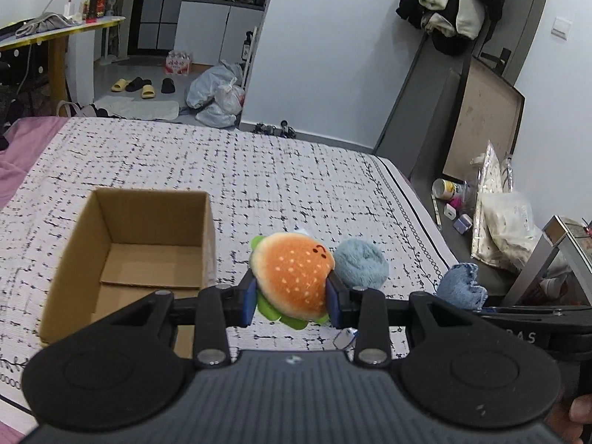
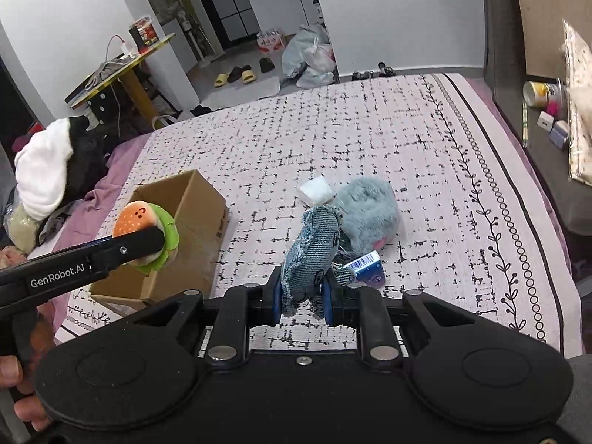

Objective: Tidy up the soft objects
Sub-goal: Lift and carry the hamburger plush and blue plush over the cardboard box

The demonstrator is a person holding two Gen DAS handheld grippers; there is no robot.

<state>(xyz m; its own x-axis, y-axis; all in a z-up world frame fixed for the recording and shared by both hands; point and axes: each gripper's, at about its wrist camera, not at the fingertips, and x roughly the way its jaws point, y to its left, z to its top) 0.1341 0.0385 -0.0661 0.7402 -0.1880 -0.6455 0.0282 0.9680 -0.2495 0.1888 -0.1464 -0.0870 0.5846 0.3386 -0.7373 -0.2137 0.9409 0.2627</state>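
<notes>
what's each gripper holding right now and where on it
The left gripper pinches the burger plush across its sides, at the bun and lettuce edge. The right gripper clamps the denim plush at its lower end.

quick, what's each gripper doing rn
left gripper: closed on the burger plush
right gripper: closed on the denim toy

One cardboard box (image 1: 129, 244). One hamburger plush (image 1: 292, 277). One denim plush (image 2: 312, 244). One fluffy grey-blue plush (image 2: 366, 214). One white block (image 2: 315, 190). One small barcoded purple carton (image 2: 366, 266). Two grippers: left gripper (image 1: 291, 298), right gripper (image 2: 301, 298).
</notes>
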